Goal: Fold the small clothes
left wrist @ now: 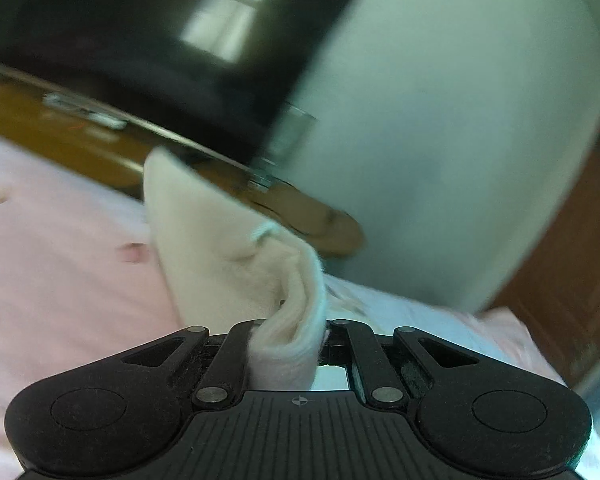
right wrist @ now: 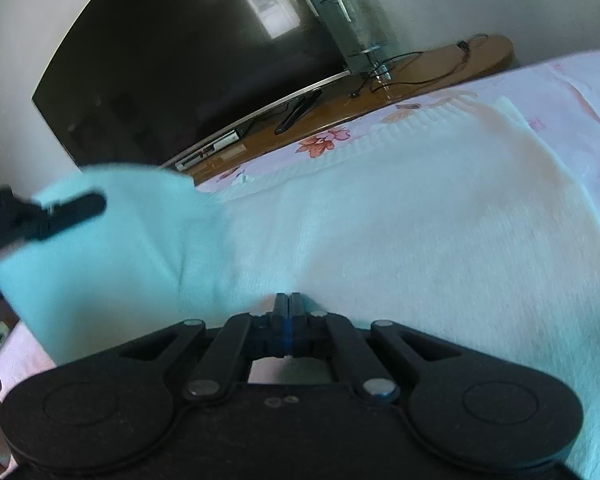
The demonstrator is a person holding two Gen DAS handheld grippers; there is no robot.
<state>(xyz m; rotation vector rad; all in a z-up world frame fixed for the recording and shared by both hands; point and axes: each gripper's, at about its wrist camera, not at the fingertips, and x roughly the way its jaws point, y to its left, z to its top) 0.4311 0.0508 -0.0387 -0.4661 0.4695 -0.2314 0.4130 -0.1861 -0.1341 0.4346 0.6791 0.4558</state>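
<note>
Sweater (right wrist: 380, 240), white knit, is spread on the pink floral bedsheet (right wrist: 560, 80), one side lifted off it.

Left wrist: left gripper (left wrist: 286, 344) clenched on a bunched fold of the knit; the cloth rises ahead of the fingers in a peaked flap. The frame is motion-blurred; TV (left wrist: 140, 40) and wooden stand (left wrist: 60, 128) are behind.

Right wrist: right gripper (right wrist: 287, 308) has its fingers pressed together at the near edge of the knit. I can't tell if any fabric is pinched between them. The left gripper is visible at far left with the raised flap.

Risks, my read:
- The left grip is a thick wad and could slip out mid-swing.
- If the right isn't pinning the hem, the whole garment drags and the fold lands skewed.
</note>
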